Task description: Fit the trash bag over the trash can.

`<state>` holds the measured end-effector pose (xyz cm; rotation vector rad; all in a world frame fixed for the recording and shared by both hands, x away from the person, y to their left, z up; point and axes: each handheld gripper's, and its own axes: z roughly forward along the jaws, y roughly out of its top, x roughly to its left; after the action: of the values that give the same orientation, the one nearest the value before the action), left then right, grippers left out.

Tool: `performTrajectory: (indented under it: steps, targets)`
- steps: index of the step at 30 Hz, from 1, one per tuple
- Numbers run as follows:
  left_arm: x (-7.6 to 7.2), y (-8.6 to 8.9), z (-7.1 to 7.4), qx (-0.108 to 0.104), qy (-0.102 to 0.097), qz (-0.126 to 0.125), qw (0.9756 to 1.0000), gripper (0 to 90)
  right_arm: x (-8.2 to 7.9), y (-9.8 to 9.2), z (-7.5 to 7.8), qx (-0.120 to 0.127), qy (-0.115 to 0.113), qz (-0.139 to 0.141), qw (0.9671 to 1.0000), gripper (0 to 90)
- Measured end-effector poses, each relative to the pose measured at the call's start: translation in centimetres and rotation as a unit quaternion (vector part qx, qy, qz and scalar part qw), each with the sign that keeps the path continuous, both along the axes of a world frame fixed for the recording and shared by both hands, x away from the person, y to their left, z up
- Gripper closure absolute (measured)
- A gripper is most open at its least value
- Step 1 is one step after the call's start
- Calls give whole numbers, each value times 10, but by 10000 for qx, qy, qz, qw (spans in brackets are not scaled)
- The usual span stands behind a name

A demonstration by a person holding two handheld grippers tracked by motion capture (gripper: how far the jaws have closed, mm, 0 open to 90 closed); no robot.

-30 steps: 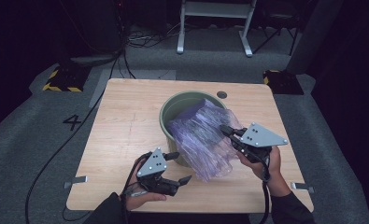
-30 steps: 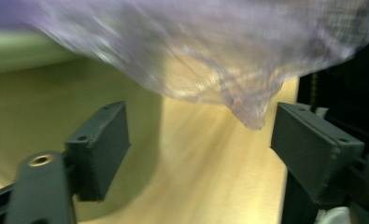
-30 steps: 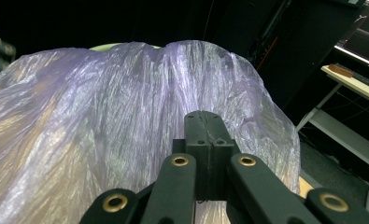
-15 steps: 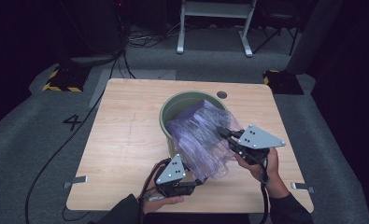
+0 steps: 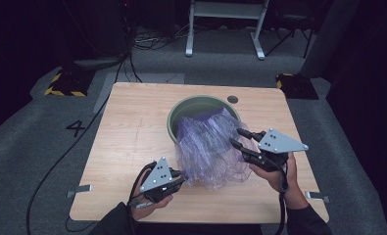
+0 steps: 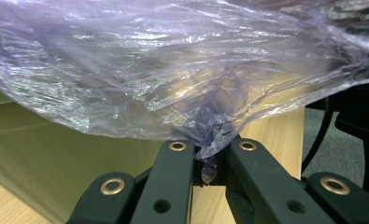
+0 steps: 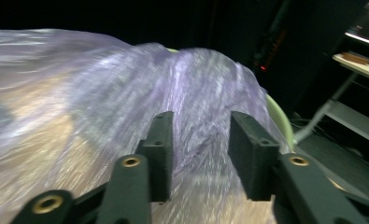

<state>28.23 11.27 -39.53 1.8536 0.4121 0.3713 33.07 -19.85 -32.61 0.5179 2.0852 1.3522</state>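
the left claw, nearest the counter's front edge, has just closed and pinches a fold of the purple plastic bag. a second ago it stood open, clear of the bag. the bag drapes out of the green bucket behind it. right of the bag, the right claw has just opened, its pads off the film.

- Bag: thin clear-purple plastic film, crinkled, glossy highlights.
- Bin: olive-green plastic, smooth, matt.
- Counter: light wood, visible grain, satin finish.
- Left gripper jaws: black matt plastic, brass-coloured rivets.
- Right gripper: grey matt plate on top.
- Floor: grey carpet, rough.
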Motion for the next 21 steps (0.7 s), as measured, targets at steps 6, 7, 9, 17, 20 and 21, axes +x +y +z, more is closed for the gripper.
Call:
performTrajectory:
  steps: [6, 7, 9, 17, 20, 21]
  targets:
    - [0, -3, 3, 138, -83, -27, 9999, 892, -22, -1, 6, 24, -148, 443, 9989, 398]
    - [1, -4, 3, 161, -77, -44, 9998, 893, -26, -1, 6, 12, -158, 515, 9985, 376]
    - [1, -6, 3, 205, -74, -50, 9998, 892, -34, -4, 8, 18, -223, 557, 9982, 329]
    - [6, -8, 3, 178, -46, 61, 9998, 892, -74, 12, -7, -193, -35, 1132, 9934, 298]
    - [6, -10, 4, 198, -69, 86, 9997, 892, -78, 28, -17, -320, 91, 1149, 9928, 319]
    - [6, -11, 5, 210, -88, 104, 9997, 892, -78, 32, -19, -377, 128, 1132, 9928, 329]
